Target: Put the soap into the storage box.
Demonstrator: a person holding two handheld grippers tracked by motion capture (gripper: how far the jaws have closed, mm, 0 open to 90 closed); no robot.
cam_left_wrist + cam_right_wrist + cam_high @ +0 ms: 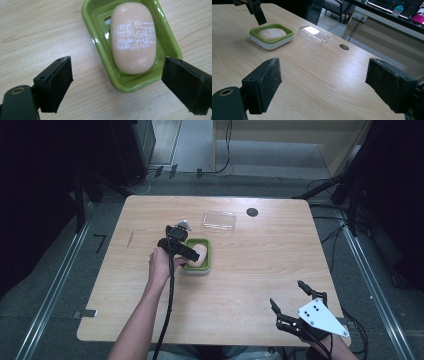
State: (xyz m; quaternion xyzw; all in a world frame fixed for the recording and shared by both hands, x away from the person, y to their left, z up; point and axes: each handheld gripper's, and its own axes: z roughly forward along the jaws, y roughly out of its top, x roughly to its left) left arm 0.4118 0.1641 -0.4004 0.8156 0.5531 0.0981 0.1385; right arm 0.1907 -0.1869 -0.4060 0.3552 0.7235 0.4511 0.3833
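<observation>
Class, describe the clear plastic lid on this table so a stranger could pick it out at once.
Start at the wooden table and find the green soap dish near its middle, holding a peach soap bar. Just beyond it, toward the far edge, lies the lid. It alone is transparent, rectangular with rounded corners.

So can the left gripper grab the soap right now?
Probably yes. The left gripper hangs open just above the soap, which lies uncovered in the green dish. The clear lid sits apart on the table, so nothing blocks the way.
</observation>
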